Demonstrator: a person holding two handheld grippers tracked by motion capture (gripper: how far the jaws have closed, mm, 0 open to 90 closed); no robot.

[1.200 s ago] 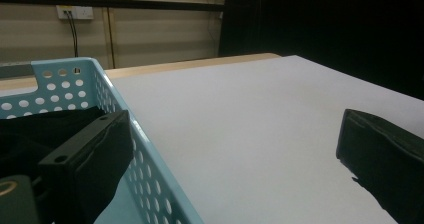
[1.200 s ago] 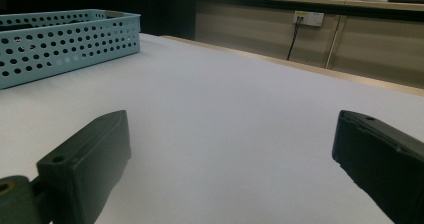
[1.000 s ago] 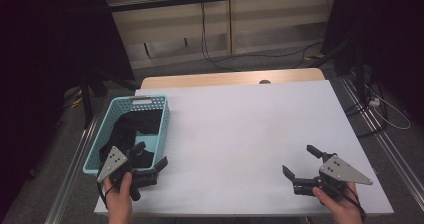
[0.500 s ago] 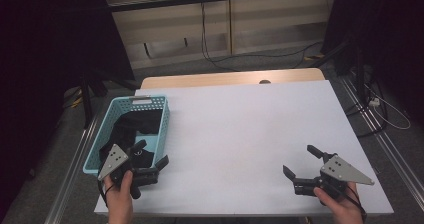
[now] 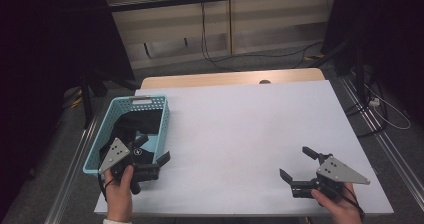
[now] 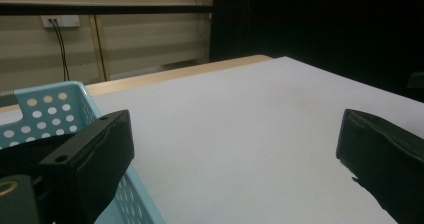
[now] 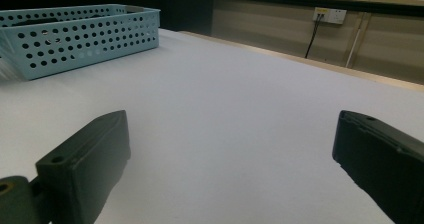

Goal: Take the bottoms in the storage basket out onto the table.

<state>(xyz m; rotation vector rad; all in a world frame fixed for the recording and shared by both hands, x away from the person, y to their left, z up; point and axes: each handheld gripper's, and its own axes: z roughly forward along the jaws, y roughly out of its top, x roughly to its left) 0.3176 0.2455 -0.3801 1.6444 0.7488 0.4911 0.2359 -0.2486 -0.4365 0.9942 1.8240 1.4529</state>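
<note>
A light blue perforated basket (image 5: 165,120) stands at the table's left side with dark cloth (image 5: 136,125) inside. My left gripper (image 5: 153,149) is open at the basket's near right corner, one jaw over the basket, the other over the white table. In the left gripper view the open gripper (image 6: 235,149) holds nothing, and the basket (image 6: 47,104) is beside the left jaw. My right gripper (image 5: 295,162) is open low over the table's near right part. In the right gripper view the gripper (image 7: 230,154) is empty, with the basket (image 7: 80,34) far off at upper left.
The white table top (image 5: 250,129) has a wooden strip (image 5: 230,78) along its far edge. Beyond it are wooden cabinets (image 5: 215,24) and cables on the floor. Metal rails (image 5: 380,139) run along both sides of the table.
The left gripper has edged slightly forward at the basket's near corner. The right gripper has hardly moved. Both stay open.
</note>
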